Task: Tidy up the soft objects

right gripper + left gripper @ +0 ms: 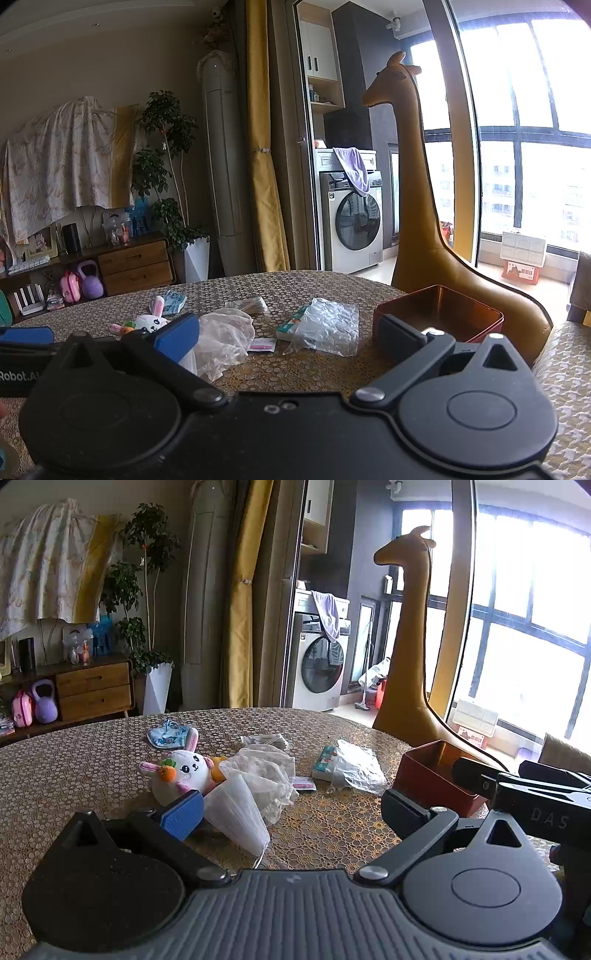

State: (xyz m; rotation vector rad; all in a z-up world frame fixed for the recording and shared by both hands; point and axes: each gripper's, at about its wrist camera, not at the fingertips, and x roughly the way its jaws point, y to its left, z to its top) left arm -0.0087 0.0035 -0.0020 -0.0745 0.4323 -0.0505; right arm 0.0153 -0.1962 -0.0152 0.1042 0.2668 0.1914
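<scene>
Both tools gape wide, holding nothing: left tool (291,805), right tool (288,339). Bunny plush (181,773) sits on the worktop well left of the red tin (436,779); looks light and squishy, so I'd pinch its body.

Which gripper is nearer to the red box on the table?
Right. The right gripper has its dark finger just beside the red box, box ahead to the right. The left gripper is further left, by the plush bunny.
</scene>
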